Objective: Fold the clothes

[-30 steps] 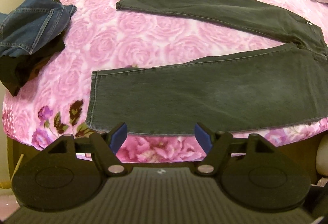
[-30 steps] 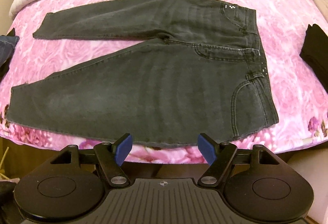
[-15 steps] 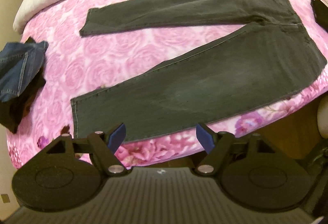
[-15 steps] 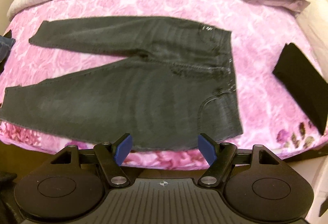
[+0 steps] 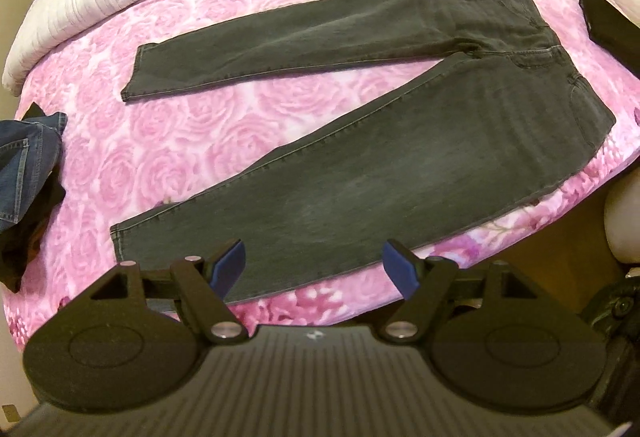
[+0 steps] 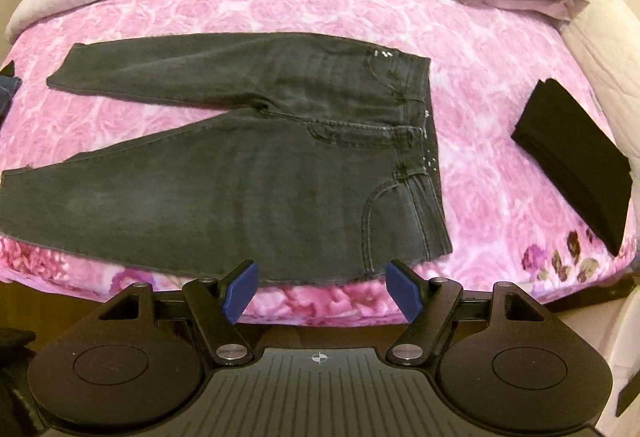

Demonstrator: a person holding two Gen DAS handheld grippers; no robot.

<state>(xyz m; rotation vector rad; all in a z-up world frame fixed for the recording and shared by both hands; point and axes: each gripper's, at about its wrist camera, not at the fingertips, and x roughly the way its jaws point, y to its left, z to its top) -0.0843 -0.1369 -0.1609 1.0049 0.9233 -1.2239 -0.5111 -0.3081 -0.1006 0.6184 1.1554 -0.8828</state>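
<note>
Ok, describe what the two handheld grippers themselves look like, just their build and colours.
Both look alike. The left gripper and right gripper each have a black body with a ribbed grey centre panel, two rounded black lobes with oval recesses, and angled black arms with silver pivot screws. The fingers end in blue pads. A small crosshair mark sits on the ribbed panel. No cables or sleeves show.

Left gripper (image 5: 314,265) at 6 o'clock of its view, jaws spread wide, blue pads (image 5: 227,264) at 7 and 5 o'clock, nothing between them. Right gripper (image 6: 321,287) same: 6 o'clock, jaws wide apart, blue pads (image 6: 405,289) empty, level, pointing toward 12 o'clock.
</note>
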